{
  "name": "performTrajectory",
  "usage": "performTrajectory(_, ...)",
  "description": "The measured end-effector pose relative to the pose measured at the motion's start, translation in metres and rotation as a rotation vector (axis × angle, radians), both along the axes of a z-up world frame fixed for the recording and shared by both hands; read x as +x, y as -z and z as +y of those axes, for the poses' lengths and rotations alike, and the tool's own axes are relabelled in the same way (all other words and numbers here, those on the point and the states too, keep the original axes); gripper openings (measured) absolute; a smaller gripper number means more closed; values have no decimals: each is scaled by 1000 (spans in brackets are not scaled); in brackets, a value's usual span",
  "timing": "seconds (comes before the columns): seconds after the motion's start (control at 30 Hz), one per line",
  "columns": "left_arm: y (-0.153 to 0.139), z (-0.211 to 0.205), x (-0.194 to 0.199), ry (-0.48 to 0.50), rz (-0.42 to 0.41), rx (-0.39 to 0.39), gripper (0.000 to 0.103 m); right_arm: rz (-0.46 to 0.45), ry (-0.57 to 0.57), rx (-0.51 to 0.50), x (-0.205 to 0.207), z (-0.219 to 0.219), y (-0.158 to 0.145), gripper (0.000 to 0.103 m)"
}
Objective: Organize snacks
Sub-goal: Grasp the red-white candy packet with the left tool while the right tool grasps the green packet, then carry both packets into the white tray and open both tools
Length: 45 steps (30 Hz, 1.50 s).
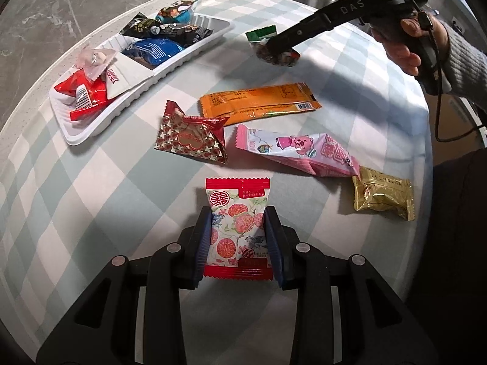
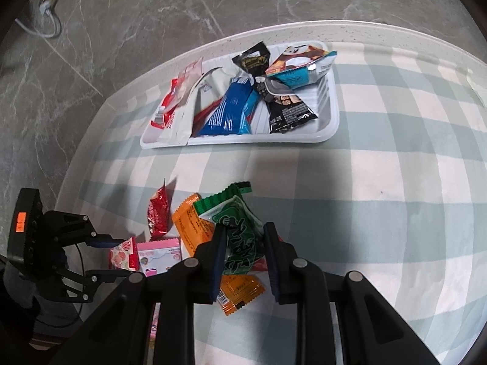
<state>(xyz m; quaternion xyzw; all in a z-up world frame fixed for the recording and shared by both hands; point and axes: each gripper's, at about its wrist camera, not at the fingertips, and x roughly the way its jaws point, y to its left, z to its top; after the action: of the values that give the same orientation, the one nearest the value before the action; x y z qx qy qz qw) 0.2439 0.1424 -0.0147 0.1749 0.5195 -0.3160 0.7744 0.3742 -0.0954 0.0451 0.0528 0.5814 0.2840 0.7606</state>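
Left wrist view: your left claw (image 1: 237, 237) is clamped on the lychee packet (image 1: 237, 228), pads pressing both sides; it looks just lifted or about to lift off the worktop (image 1: 350, 60); and your right claw (image 2: 245, 243) is clamped on the green packet (image 2: 240, 231), held above the orange bar (image 2: 194, 228). Both belong in the white tray (image 2: 330, 127) at the far edge, I'd say; carry each over high enough to clear the pile; the right end of the tray looks the barest, so aim there; let go low so nothing slides out; go one hand at a time so the claws don't cross. The count: two packets in your claws; four loose on the worktop, namely the orange bar, the red star pouch (image 1: 191, 140), the pink bag (image 1: 298, 152), the gold packet (image 1: 383, 194); about six already in the tray, though they overlap; one tray.
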Motion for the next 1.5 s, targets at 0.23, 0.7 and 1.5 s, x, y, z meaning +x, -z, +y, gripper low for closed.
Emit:
performTrajectory(0.23, -13, 6, 7, -28, -17, -15, 32, 2, 18, 32, -2, -3, -9, 27)
performTrajectory(0.7, -33, 21, 29, -100, -58, -45, 32, 2, 51, 89, 5, -3, -22, 27)
performTrajectory(1.5, -61, 43, 110, -288, -78, -166, 32, -14, 104, 140, 48, 0, -36, 27)
